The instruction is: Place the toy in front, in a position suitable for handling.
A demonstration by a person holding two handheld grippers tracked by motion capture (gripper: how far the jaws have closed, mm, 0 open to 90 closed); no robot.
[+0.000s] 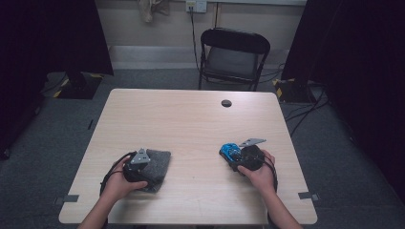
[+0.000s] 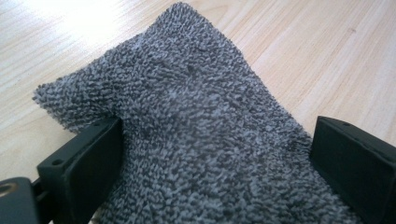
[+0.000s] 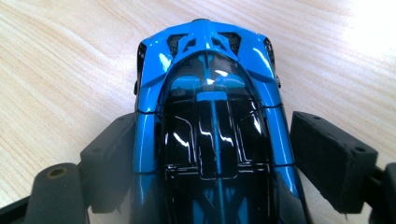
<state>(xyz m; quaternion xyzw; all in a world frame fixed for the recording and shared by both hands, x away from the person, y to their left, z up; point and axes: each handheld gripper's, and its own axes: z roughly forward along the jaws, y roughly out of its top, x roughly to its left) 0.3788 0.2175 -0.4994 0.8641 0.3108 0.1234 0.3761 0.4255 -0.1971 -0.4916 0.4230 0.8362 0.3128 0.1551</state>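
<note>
Your right hand-held gripper (image 3: 212,154) straddles the blue toy car (image 3: 210,121), jaws apart; close squarely on its sides. Your left hand-held gripper (image 2: 217,158) brackets the grey towel (image 2: 187,116), unclamped.

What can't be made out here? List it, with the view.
Toy car, rear: cut off by right gripper view's bottom edge; right gripper covers it in high view.
Grey cloth, near end: cut off likewise in left gripper view; left gripper covers it.
Jaw contact: unclear.
</note>
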